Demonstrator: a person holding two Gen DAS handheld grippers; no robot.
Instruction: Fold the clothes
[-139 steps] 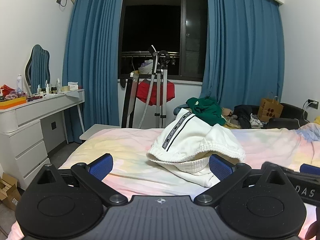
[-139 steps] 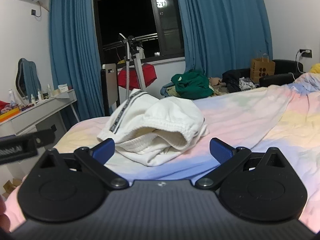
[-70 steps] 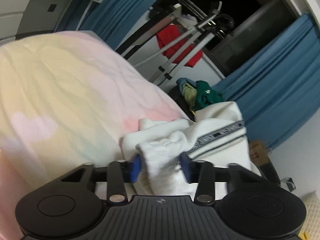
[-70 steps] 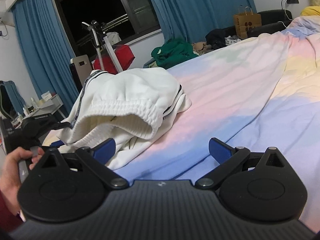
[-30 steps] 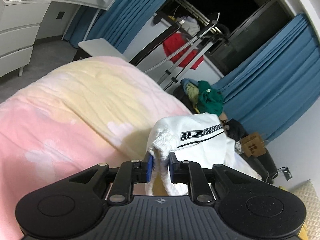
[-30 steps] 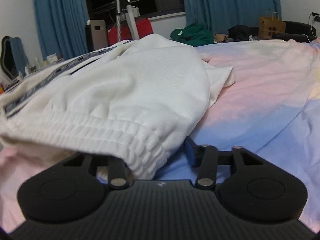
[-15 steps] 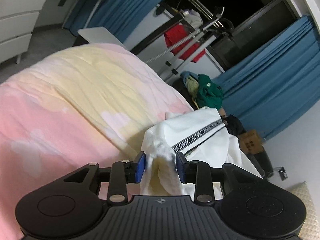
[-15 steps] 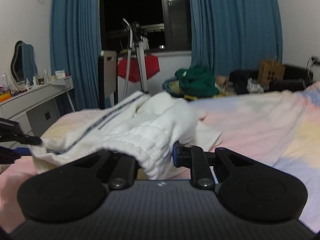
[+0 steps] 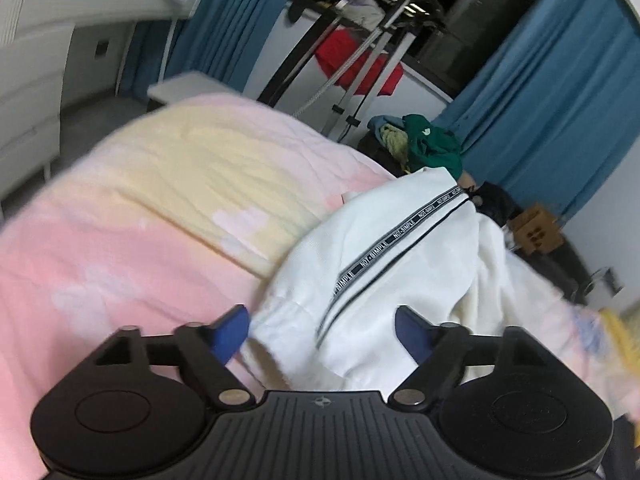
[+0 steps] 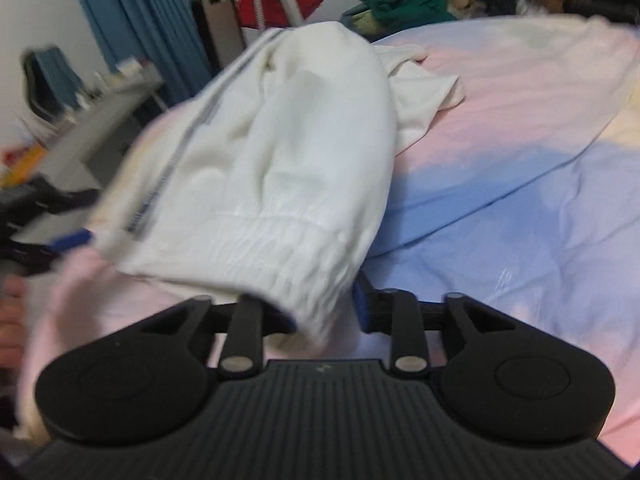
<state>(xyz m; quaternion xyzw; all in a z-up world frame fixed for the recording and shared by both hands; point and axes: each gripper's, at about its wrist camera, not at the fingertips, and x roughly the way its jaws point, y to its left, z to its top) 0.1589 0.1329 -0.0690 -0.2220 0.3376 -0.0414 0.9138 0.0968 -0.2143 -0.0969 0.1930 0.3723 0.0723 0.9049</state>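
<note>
White sweatpants (image 9: 400, 248) with a black lettered side stripe lie bunched on the pastel bed cover (image 9: 140, 208). My left gripper (image 9: 322, 330) hovers at their near end with its jaws opening. The cloth lies between the blue pads, and neither pad presses on it. In the right wrist view the ribbed waistband of the sweatpants (image 10: 280, 140) drapes over my right gripper (image 10: 320, 308) and hides its left pad. These jaws are opening too, with the hem hanging loose between them. The left gripper's blue pad (image 10: 70, 238) shows at that view's left edge.
A white dresser (image 9: 32, 80) stands left of the bed. Beyond the bed's far end are a metal rack with a red garment (image 9: 360, 60), a green clothes pile (image 9: 428, 144), blue curtains (image 9: 540, 100) and a paper bag (image 9: 534, 232). The bed cover (image 10: 520, 160) spreads right.
Both grippers were clamped on the waistband half a second ago. The left jaws have spread wide and the cloth has dropped onto the bed. The right jaws have widened and that view has tipped downward.
</note>
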